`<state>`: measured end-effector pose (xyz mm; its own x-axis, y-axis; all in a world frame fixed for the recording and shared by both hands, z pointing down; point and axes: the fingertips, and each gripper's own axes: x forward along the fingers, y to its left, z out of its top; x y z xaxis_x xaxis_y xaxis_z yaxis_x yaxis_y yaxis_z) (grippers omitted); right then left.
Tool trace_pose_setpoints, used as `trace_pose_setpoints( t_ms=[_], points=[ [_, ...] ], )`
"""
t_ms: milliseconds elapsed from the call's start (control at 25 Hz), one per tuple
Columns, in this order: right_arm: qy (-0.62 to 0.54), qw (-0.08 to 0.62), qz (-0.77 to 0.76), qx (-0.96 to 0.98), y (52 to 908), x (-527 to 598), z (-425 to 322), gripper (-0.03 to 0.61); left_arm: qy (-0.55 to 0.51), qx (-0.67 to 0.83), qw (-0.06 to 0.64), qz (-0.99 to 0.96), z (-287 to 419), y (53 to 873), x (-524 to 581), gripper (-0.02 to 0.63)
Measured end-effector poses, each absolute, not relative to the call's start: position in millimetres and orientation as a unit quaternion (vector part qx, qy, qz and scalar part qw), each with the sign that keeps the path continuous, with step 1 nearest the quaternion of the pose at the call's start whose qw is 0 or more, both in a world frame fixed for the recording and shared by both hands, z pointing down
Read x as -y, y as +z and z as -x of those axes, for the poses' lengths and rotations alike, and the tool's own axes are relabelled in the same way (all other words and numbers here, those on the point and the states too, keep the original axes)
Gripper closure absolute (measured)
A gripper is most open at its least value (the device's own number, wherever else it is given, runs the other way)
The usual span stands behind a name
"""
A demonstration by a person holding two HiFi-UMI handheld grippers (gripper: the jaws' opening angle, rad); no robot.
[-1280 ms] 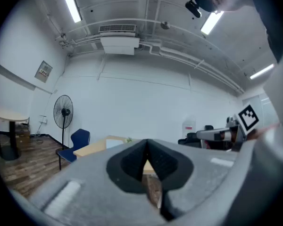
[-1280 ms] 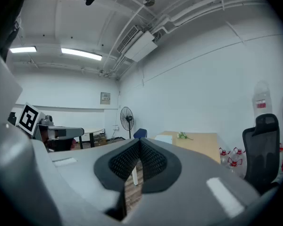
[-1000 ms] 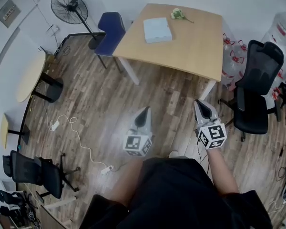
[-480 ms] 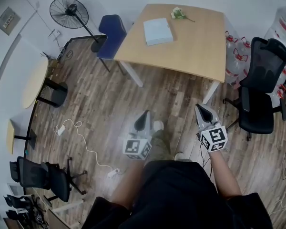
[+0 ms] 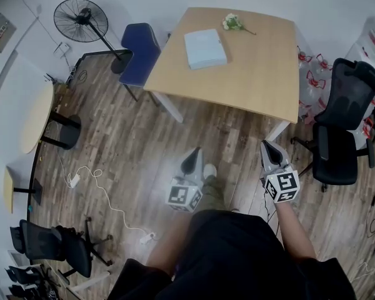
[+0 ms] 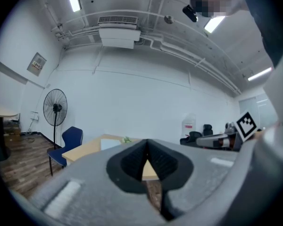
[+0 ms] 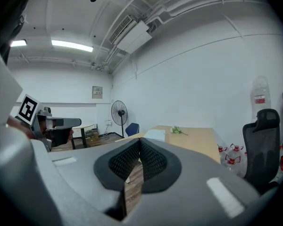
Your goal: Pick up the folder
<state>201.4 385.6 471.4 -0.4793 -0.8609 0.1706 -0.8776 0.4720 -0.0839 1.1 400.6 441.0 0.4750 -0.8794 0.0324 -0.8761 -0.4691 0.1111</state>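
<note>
Your left gripper and right gripper are both held out in front of you over the wood floor, short of the worktop. On each, the fingers are pressed together at the tips with nothing between them (each gripper view shows only floor and worktop through the small gap below the tips). The folder, pale blue, lies flat on the far part of the worktop, toward its left edge, well apart from both grippers. A small bunch of flowers lies just beyond it. A blue chair stands at the worktop's left side, a black office chair at its right.
</note>
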Motion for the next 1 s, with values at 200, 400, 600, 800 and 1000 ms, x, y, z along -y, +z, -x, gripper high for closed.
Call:
trace_pose_setpoints(
  t_ms=[200, 400, 600, 800, 1000],
  points=[
    [0.097, 0.068, -0.522, 0.845, 472.3, -311.5, -184.4, 0.578, -0.001, 0.501, 0.078, -0.862, 24.4, 446.7, -325.5, 0.612],
    [0.076, 0.099, -0.532, 0.837, 460.4, -239.3, -155.3, 0.578, -0.006, 0.498, 0.089, -0.863, 59.6, 442.1, -248.6, 0.612],
    [0.072, 0.107, -0.541, 0.831, 456.5, -182.3, -127.1, 0.578, -0.013, 0.491, 0.094, -0.866, 90.2, 439.2, -184.1, 0.612],
    [0.079, 0.109, -0.546, 0.827, 456.0, -129.5, -91.4, 0.578, -0.017, 0.493, 0.093, -0.865, 133.4, 433.1, -123.7, 0.612],
    [0.074, 0.112, -0.557, 0.820, 453.8, -88.6, -66.2, 0.578, -0.033, 0.489, 0.105, -0.865, 156.2, 440.0, -82.8, 0.612]
  ],
)
